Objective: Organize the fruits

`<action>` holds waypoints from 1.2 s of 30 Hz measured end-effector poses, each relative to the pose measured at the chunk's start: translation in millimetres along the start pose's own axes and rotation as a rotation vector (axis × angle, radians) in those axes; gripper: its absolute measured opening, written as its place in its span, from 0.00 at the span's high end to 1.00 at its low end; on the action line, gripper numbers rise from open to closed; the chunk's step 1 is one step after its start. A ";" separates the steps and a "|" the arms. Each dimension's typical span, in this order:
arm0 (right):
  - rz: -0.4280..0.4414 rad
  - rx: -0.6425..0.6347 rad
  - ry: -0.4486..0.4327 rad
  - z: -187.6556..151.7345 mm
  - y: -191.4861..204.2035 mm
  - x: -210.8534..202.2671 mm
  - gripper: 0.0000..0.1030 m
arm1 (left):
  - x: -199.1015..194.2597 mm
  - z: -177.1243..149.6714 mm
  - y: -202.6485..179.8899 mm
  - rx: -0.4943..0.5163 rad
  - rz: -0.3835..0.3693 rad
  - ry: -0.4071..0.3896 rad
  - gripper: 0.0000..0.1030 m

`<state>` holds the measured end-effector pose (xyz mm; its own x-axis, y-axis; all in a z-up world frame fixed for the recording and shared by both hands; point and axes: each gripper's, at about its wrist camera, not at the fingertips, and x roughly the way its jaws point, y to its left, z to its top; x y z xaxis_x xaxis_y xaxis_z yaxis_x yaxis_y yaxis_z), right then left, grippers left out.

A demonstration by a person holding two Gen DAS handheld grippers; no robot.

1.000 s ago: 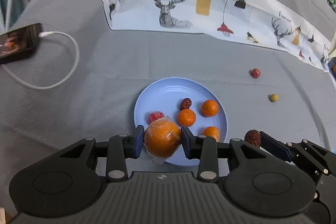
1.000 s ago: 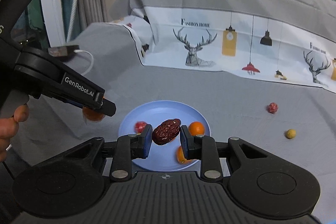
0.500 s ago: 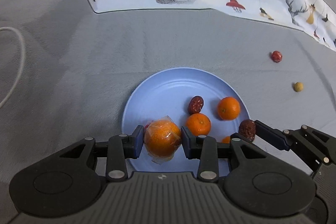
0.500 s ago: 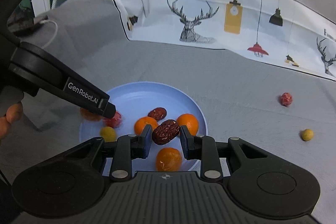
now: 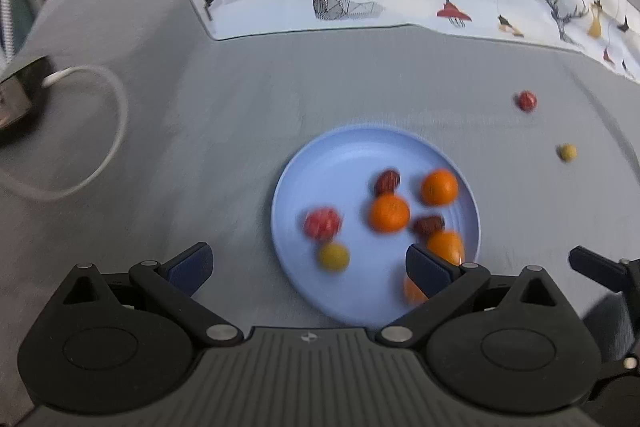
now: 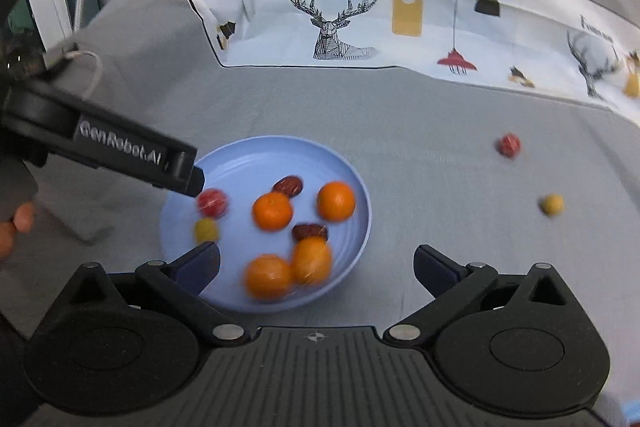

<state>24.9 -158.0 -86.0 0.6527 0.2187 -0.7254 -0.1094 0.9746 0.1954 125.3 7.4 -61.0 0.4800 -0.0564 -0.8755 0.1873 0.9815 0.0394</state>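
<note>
Collection stage of fruit sorting, judged near its end. Left gripper (image 5: 307, 269) with jaws spread wide and empty, poised at near rim of blue plate (image 5: 316, 155). Right gripper (image 6: 316, 265) likewise parted, holding nothing, over plate's near right edge. On plate: four oranges (one (image 6: 335, 201) toward far side), two dark dates, one red fruit, one yellow fruit. Off plate, on grey cloth (image 5: 224, 115), well apart to right: small red fruit (image 6: 508, 145) and small yellow fruit (image 6: 552, 204). Next move, as judged: reach right with right gripper, centred over either stray, then closure gentle enough not to squash it.
</note>
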 end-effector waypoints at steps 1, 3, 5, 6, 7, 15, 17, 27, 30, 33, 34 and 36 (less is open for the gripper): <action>0.009 0.010 -0.001 -3.1 2.5 -10.2 0.01 | -8.1 -6.9 0.4 0.001 0.006 0.004 0.00; 0.022 0.021 -0.006 -10.3 9.0 -29.4 0.01 | -23.7 -21.7 1.6 0.006 0.020 0.013 0.00; 0.026 0.019 -0.021 -18.7 19.1 -47.8 0.01 | -39.4 -37.7 4.9 0.003 0.027 0.017 0.00; 0.027 0.011 -0.036 -22.0 23.4 -55.7 0.01 | -47.3 -46.2 6.2 0.000 0.030 0.019 0.00; 0.024 -0.006 -0.059 -26.9 28.8 -66.2 0.01 | -54.7 -54.2 7.3 -0.003 0.031 0.019 0.00; -0.004 -0.051 -0.185 -43.9 41.0 -120.2 0.01 | -103.1 -89.7 13.4 -0.063 0.058 -0.068 0.00; -0.016 -0.051 -0.202 -48.0 40.8 -128.7 0.01 | -111.5 -96.1 11.0 -0.060 0.061 -0.086 0.00; -0.034 -0.068 -0.275 -56.9 46.9 -155.5 0.01 | -131.0 -114.6 5.0 -0.045 0.082 -0.127 0.00; -0.033 -0.074 -0.281 -57.5 49.9 -157.1 0.01 | -134.2 -115.0 6.4 -0.052 0.080 -0.134 0.00; -0.032 -0.081 -0.284 -57.2 51.7 -157.6 0.01 | -135.6 -115.0 5.8 -0.048 0.081 -0.139 0.00; -0.033 -0.083 -0.285 -57.2 52.1 -157.8 0.01 | -135.8 -114.8 5.3 -0.046 0.080 -0.140 0.00; -0.034 -0.083 -0.285 -57.3 51.2 -157.9 0.01 | -136.0 -114.5 4.5 -0.045 0.082 -0.141 0.00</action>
<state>-126.8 -139.9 0.7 0.8401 0.1751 -0.5133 -0.1373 0.9843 0.1109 -37.2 40.4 3.1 0.6085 0.0020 -0.7936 0.1057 0.9909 0.0836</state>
